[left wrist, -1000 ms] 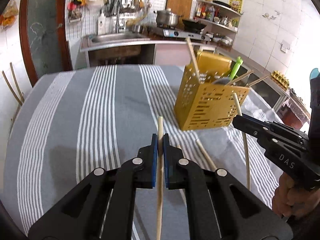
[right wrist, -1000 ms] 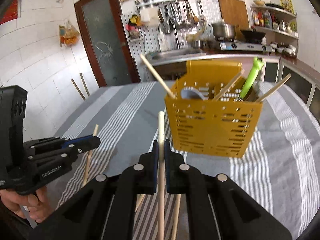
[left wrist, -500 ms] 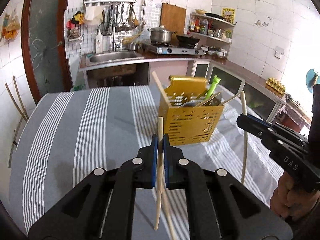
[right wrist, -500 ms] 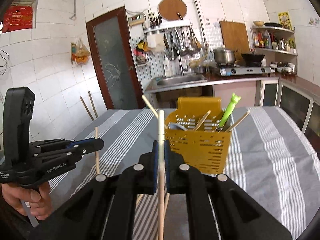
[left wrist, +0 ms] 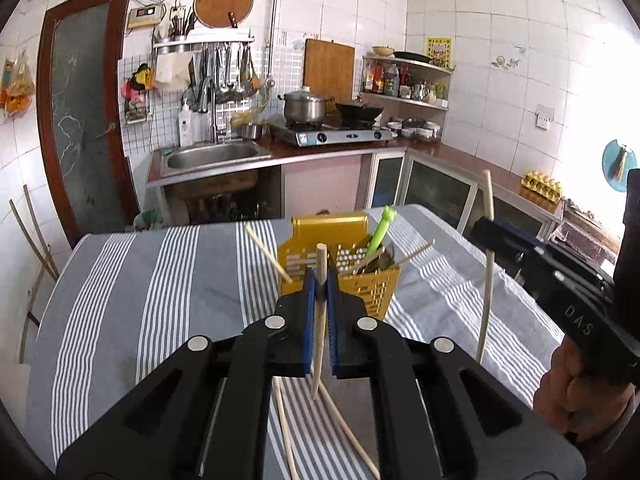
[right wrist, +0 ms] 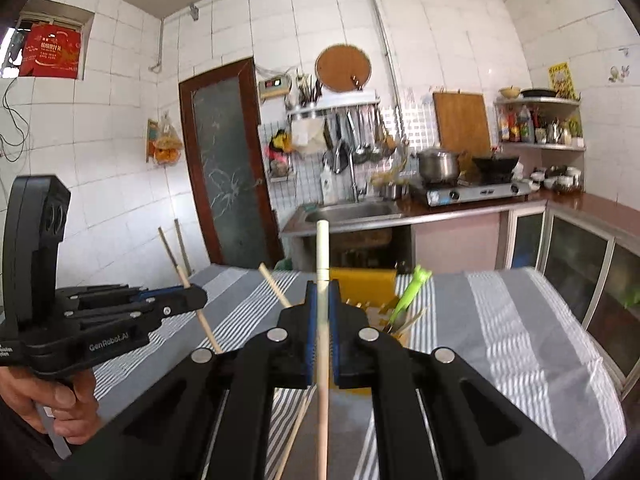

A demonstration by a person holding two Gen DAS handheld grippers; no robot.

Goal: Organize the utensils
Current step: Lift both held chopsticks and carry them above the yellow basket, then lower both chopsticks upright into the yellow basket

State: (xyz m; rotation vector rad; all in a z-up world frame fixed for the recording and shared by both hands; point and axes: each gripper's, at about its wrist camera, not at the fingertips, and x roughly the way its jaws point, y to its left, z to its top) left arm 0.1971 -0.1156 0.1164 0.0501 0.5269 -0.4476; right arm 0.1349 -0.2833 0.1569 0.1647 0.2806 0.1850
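Note:
My left gripper (left wrist: 319,280) is shut on a wooden chopstick (left wrist: 319,344) and holds it upright above the striped tablecloth (left wrist: 168,280). My right gripper (right wrist: 322,292) is shut on a second chopstick (right wrist: 322,248), also upright; it shows at the right of the left wrist view (left wrist: 486,264). The yellow utensil basket (left wrist: 372,292) stands beyond both grippers, holding several chopsticks, a spoon and a green-handled utensil (left wrist: 380,232). Two more chopsticks (left wrist: 344,428) lie on the cloth below the left gripper.
The table edge falls off to the right (right wrist: 600,360). Behind the table are a sink (left wrist: 212,156), a stove with a pot (left wrist: 304,106) and cabinets. Two sticks lean on the wall at left (left wrist: 32,236).
Both grippers have risen with their chopsticks and tilted up, so the basket now sits lower and farther off in both views.

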